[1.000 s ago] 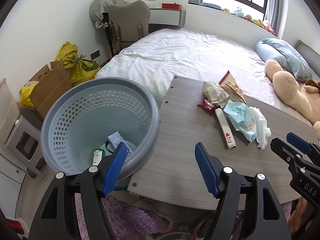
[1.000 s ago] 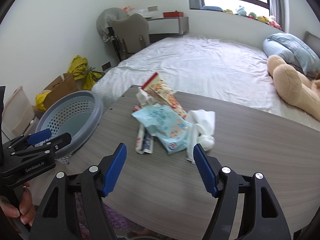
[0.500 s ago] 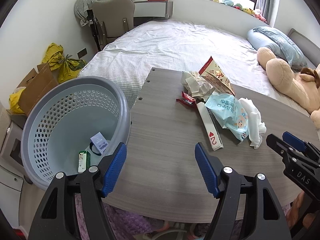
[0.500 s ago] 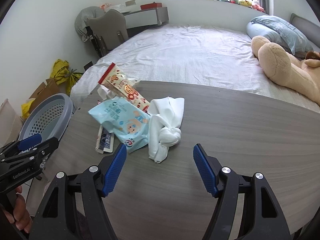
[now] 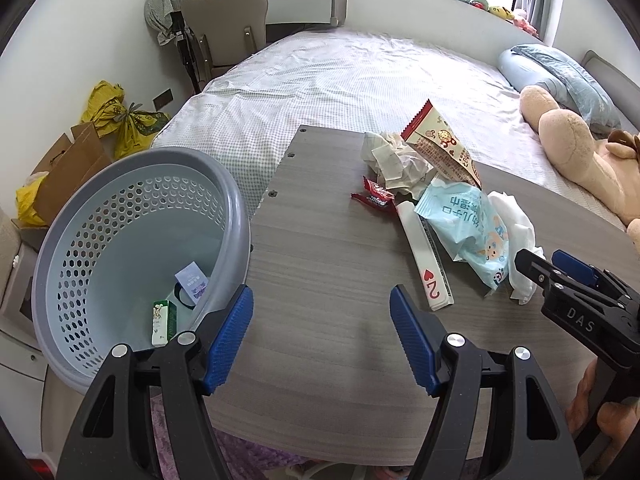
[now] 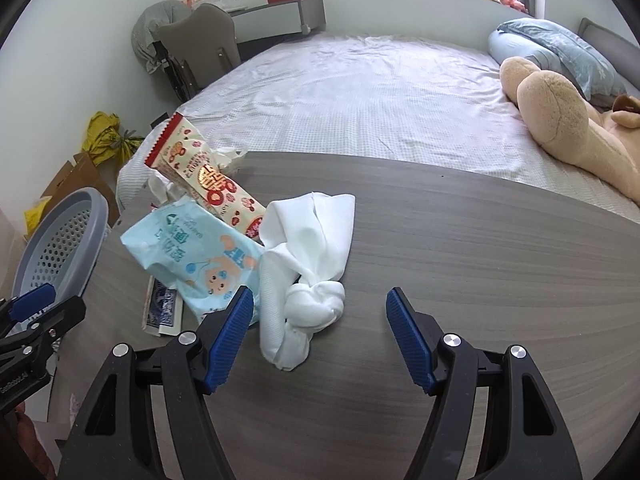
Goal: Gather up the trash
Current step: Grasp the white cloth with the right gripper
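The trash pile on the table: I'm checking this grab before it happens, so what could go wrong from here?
1. The white cloth overlaps the blue wipes pack, so the open right tool may drag both or drop one.
2. The playing card box lies partly under the pack and could slide off the table.
3. The basket sits off the table's left edge; a loose drop may miss it.
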A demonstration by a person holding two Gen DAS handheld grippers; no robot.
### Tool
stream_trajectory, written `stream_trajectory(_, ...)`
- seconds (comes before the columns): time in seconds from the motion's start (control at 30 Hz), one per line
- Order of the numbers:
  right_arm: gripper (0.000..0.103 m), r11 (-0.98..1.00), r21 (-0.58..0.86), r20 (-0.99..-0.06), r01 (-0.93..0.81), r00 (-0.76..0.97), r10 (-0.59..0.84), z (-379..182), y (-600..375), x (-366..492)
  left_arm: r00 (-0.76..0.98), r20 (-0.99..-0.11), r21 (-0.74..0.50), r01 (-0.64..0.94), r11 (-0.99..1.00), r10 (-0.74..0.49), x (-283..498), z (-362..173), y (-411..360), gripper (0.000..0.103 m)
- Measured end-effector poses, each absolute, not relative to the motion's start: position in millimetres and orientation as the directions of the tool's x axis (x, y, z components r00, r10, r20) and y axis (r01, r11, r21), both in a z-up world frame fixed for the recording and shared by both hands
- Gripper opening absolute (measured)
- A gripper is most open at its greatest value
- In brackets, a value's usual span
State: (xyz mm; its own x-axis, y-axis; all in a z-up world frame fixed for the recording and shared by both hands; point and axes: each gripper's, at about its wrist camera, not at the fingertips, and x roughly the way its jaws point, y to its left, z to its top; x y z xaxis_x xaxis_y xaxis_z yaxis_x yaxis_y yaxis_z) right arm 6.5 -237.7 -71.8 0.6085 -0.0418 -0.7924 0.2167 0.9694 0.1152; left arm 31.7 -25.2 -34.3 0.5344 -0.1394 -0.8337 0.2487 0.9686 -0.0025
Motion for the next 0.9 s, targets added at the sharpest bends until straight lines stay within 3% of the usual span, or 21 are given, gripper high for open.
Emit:
stream_trajectory(0.37,0.057,0.972,0.095,-0.802,0.214,0.594,-0.053,-78.9,-236.6,14.3,0.532,-0.836,0.004,0.254,0.967,-0.136,32.1,-36.0,-30.6,0.068)
stream_trajectory(0.47,0.049,0.975,0.093,-0.805,0.201,0.591,-0.044,-79.8,-234.3,16.9,0.531,-0.836,0.004,0.254,0.967,-0.136,30.8,-36.1,-32.0,0.068)
stream_trajectory(0.57,0.032,0.976,0.104,-0.804,0.19,0.594,-0.029,-78.3,-233.8,17.7,0.532,-0.836,0.007,0.257,0.967,-0.136,29.4,-35.0,-33.2,0.068)
stream_trajectory(0.9,0.031,0.959,0.176,-0.779,0.22,0.628,-0.001,-66.2,-248.7,-3.1,0.528,-0.837,0.0,0.268,0.963,-0.147,24.4,-34.8,-38.4,0.068)
